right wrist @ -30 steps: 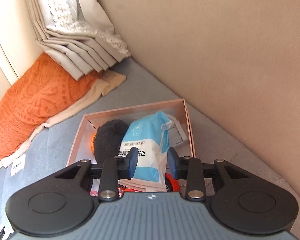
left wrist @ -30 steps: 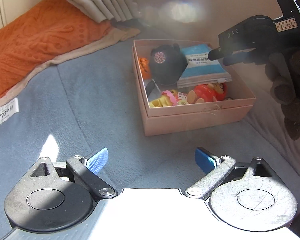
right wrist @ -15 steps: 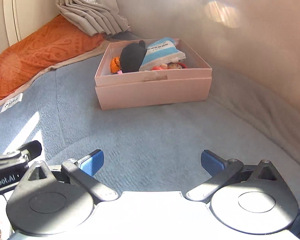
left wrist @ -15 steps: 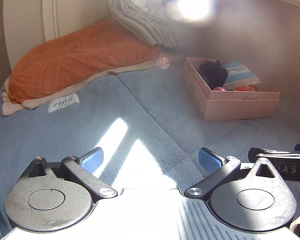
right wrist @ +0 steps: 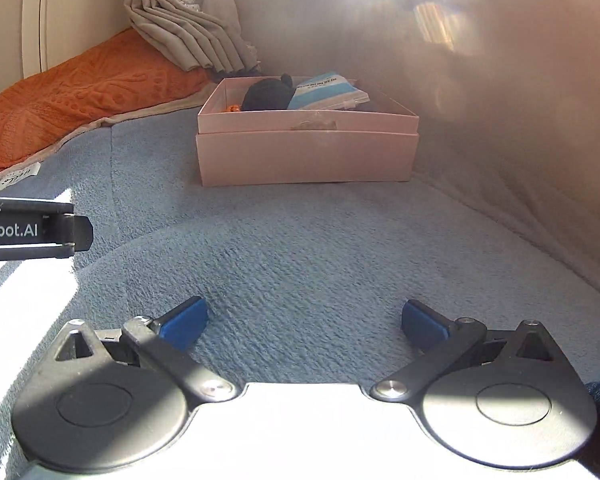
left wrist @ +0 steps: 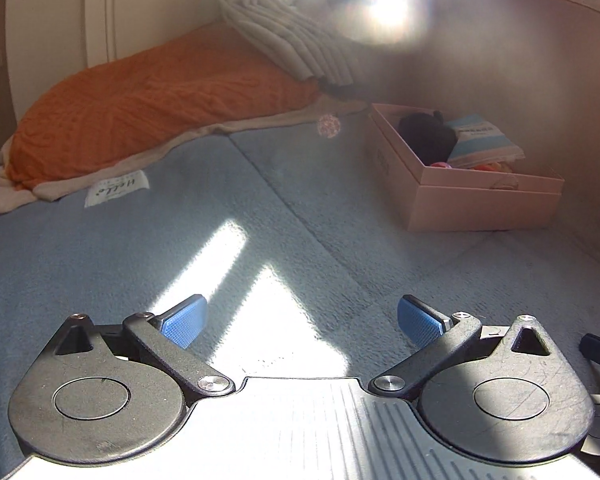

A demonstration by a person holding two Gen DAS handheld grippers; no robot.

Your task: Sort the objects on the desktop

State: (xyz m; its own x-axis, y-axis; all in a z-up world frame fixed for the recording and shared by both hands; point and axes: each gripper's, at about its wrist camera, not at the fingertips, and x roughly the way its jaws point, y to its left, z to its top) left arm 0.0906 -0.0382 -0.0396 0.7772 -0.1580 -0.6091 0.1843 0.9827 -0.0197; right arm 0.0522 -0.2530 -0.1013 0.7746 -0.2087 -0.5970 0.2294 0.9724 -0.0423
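Left tool (left wrist: pixel 302 322) is sitting wide open, nothing between its ribbed blue pads (left wrist: pixel 183 322), hovering over blue-grey knitted fabric (left wrist: pixel 228 184) with a sunlit patch just ahead. Right tool (right wrist: pixel 304 320) is also gaping, empty, over the same nubby fabric. Ahead of the right tool, well apart, a pink cardboard box (right wrist: pixel 306 156) is standing, rectangular, lid nested underneath. Inside it: a black fuzzy item (right wrist: pixel 266 95), a light-blue printed packet (right wrist: pixel 324 92), something orange (right wrist: pixel 233 108) mostly hidden by the wall. Ahead-left: an orange textured blanket (right wrist: pixel 76 96), pleated beige curtain (right wrist: pixel 188 36). Glare is washing out the upper right.
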